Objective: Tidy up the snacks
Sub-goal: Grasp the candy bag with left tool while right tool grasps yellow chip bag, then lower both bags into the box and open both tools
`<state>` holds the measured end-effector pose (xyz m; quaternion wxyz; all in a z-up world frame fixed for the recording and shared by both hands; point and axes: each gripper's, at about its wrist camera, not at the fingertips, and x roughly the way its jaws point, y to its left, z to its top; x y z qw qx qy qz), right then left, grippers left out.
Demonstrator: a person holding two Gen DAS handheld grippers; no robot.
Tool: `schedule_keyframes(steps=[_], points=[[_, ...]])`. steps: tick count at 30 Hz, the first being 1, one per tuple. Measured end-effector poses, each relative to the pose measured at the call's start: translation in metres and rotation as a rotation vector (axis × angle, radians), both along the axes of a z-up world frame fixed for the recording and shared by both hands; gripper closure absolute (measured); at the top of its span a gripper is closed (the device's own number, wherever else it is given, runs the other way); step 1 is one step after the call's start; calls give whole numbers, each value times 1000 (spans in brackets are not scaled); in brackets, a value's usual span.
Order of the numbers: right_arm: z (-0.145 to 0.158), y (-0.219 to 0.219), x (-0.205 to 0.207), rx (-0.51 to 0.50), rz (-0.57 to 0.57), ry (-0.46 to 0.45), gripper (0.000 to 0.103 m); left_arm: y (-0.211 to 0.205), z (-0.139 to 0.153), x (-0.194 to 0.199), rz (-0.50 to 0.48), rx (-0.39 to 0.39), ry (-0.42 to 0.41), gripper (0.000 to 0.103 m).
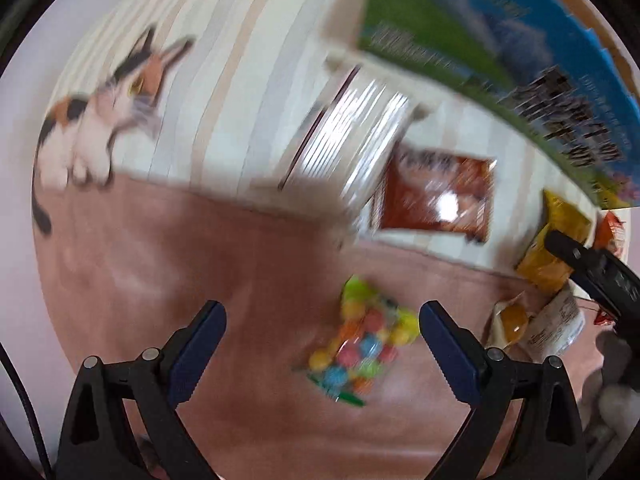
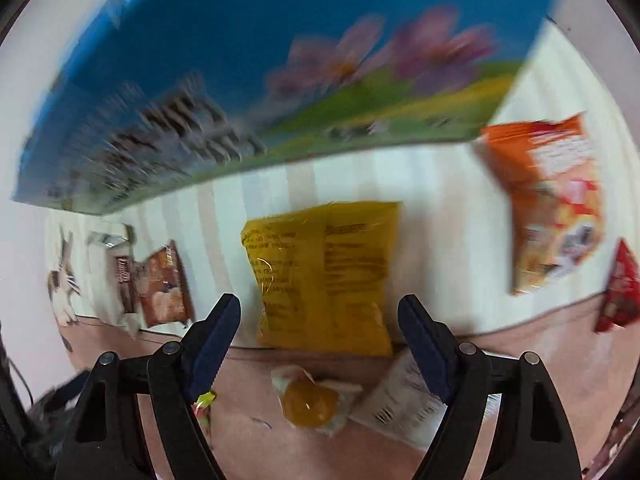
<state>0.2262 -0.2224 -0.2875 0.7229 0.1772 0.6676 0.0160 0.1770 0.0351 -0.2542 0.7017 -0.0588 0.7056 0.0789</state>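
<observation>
— Why are both of your tongs hanging over the mess like that?

— I point them down so each frames one snack. My left tongs stand wide open with nothing between them, over the bag of coloured candies on the pink cloth.

— And the right?

— My right tongs are open too, empty, with the yellow packet between the jaws farther on, lying on the striped cloth. A small orange-filled wrapper lies just beneath.

— Where should they end up?

— Probably the big blue carton standing just behind; the snacks lie scattered before it, so I judge nothing is sorted yet.
</observation>
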Motion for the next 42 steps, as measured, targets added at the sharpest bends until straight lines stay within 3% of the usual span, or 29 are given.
schedule_keyframes(steps=[2, 5, 11, 13, 14, 15, 20, 23, 28, 32, 34, 38, 42], points=[[-11, 8, 1, -11, 26, 18, 36, -6, -4, -9, -52, -33, 3, 4], [-12, 12, -5, -39, 55, 5, 44, -27, -11, -19, -195, -25, 20, 4], [13, 0, -20, 0, 76, -21, 46, -59, -46, -27, -367, 42, 92, 4], [25, -6, -30, 41, 79, -21, 46, -66, -55, -28, -388, 45, 98, 17], [32, -10, -38, 63, 87, -13, 46, -66, -57, -28, -380, 50, 94, 39], [36, -12, -45, 76, 99, -3, 46, -65, -58, -28, -358, 29, 96, 52], [22, -13, -94, 103, 142, 144, 46, -50, -57, -34, -198, -15, 85, 52], [-1, -6, -117, 90, 145, 202, 45, -54, -70, -41, -201, -20, 123, 51], [-36, -15, -129, 126, 28, 260, 36, -55, -84, -48, -235, -25, 148, 50], [-38, -16, -126, 107, -8, 245, 36, -49, -80, -43, -241, -11, 135, 51], [-37, -9, -118, 74, -2, 244, 36, -54, -74, -22, -240, 1, 117, 52], [-40, 20, -111, -13, 62, 196, 47, -59, -61, -29, -242, 13, 88, 56], [-31, 26, -118, 33, 64, 166, 51, -60, -41, -34, -232, -43, 72, 57]])
